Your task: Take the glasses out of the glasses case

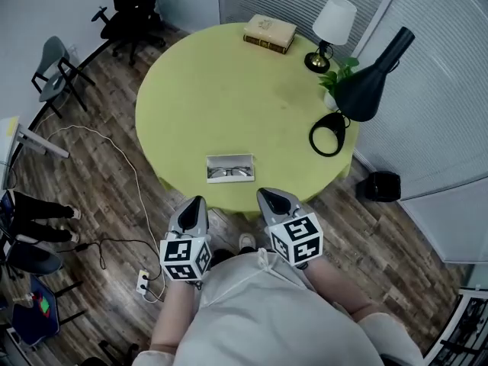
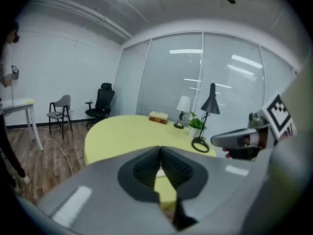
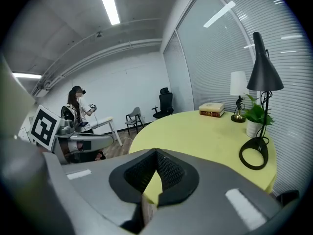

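Round yellow-green table (image 1: 221,90), five items on top.
Glasses case (image 1: 229,160) lies by the near edge, glasses (image 1: 229,174) visible inside. Book (image 1: 269,33) at the far edge. White-shade lamp (image 1: 329,30) far right, potted plant (image 1: 339,73) just beside it, black desk lamp (image 1: 367,78) with ring base at the right edge.

left gripper (image 1: 200,200): grey tapered shell | right gripper (image 1: 261,194): same grey shell | left marker cube (image 1: 185,258), right marker cube (image 1: 297,239): black-on-white squares | pads (image 2: 146,169): black, ribbed | clothing: pale off-white top (image 1: 259,311) | white shoe toe (image 1: 245,241)
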The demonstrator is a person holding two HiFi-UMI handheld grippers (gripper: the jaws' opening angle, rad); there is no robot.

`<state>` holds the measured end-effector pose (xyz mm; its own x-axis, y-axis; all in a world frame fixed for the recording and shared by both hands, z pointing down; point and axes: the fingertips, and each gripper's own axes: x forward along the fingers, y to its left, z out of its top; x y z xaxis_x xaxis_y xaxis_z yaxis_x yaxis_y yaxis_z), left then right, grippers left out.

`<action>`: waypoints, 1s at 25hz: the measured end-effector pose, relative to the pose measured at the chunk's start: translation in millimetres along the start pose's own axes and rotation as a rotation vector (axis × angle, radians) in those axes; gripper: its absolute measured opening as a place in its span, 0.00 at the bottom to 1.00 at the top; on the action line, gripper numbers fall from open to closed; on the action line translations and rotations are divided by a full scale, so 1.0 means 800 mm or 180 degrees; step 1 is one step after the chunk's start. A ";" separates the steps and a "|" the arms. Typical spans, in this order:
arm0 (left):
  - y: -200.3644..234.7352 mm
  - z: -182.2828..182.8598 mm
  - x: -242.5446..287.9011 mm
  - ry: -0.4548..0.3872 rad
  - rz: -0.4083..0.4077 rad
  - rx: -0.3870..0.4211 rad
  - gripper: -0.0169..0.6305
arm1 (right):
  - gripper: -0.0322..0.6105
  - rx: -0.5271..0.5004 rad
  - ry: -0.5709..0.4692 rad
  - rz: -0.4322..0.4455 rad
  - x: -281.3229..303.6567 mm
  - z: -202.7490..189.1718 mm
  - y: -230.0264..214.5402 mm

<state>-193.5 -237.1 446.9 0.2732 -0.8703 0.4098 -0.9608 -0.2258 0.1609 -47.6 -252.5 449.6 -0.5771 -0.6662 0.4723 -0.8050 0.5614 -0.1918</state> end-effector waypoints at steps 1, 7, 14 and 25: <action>-0.003 -0.001 0.011 0.0022 -0.0033 -0.0038 0.04 | 0.05 0.0006 0.0019 -0.0010 0.005 -0.001 -0.010; -0.008 0.005 0.054 0.0066 -0.0122 0.0122 0.04 | 0.05 0.0136 0.0182 -0.0037 0.031 -0.017 -0.045; -0.001 -0.027 0.117 0.0455 -0.0303 0.0405 0.04 | 0.05 0.0195 0.0367 -0.0071 0.071 -0.034 -0.070; 0.016 -0.091 0.190 0.1181 -0.0841 0.0885 0.11 | 0.05 0.0344 0.0828 -0.0156 0.129 -0.088 -0.086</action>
<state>-160.8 -340.3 576.4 0.4577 -0.5661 0.6855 -0.8195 -0.5677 0.0784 -42.2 -325.6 571.9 -0.4937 -0.5350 0.6856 -0.8492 0.4666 -0.2473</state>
